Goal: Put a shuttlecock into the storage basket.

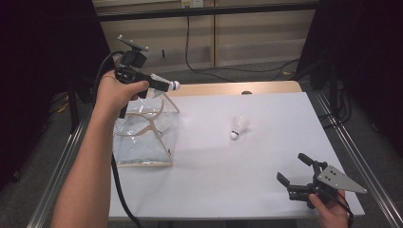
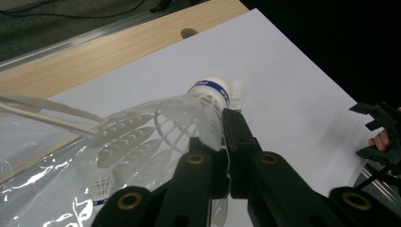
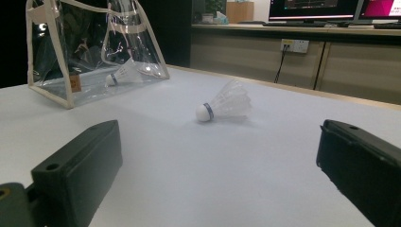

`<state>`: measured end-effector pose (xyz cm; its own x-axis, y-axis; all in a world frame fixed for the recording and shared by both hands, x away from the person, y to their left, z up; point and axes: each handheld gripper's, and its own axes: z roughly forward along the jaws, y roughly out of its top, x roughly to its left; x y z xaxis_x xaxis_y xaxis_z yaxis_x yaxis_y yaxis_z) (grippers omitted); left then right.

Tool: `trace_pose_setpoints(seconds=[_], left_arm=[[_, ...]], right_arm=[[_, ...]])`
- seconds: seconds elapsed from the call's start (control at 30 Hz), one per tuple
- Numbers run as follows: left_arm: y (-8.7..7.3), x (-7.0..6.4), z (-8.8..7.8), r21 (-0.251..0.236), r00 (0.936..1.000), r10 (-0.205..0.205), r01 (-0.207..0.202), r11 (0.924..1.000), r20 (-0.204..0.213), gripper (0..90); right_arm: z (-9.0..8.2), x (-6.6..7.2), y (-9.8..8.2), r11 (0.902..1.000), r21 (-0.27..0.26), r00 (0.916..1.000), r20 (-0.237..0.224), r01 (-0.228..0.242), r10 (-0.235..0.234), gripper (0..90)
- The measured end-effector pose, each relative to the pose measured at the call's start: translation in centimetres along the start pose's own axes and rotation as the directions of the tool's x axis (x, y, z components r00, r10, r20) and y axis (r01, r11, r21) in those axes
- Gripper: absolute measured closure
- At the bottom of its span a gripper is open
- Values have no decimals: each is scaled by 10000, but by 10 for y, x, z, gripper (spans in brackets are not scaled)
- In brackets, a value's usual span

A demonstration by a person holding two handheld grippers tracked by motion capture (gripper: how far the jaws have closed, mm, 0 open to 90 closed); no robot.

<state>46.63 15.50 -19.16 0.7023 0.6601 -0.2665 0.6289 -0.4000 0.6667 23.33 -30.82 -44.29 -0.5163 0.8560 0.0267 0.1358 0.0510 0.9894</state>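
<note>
Pinching a shuttlecock [image 2: 189, 113] by its feathered skirt, the left gripper [image 1: 164, 85] hangs above the clear bag [image 1: 142, 135], where another shuttlecock [image 3: 124, 73] lies inside. Right of the bag, a third shuttlecock [image 1: 239, 127] lies on the table [image 1: 266, 190]; the right gripper [image 1: 295, 167], jaws spread, rests well apart from it.

Three shuttlecocks [image 1: 240, 127] (one bag [image 1: 142, 142])

The worktop [image 1: 214, 180] lies bare between the right claw [image 1: 295, 169] and the lone shuttlecock [image 1: 239, 127]; the clear bag [image 1: 142, 137] blocks the left edge
</note>
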Motion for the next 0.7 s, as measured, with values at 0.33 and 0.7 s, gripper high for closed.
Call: trace_pose_setpoints(seconds=[0.33,0.7], left_arm=[[-2,4,-5,-74,9998,-112,111,9999,-135,892],[-3,10,-15,-195,9993,-257,252,9995,-282,892]], right_arm=[[0,0,0,10000,0,10000,0,6,-6,10],[0,0,0,10000,-4,10000,0,9,-9,10]])
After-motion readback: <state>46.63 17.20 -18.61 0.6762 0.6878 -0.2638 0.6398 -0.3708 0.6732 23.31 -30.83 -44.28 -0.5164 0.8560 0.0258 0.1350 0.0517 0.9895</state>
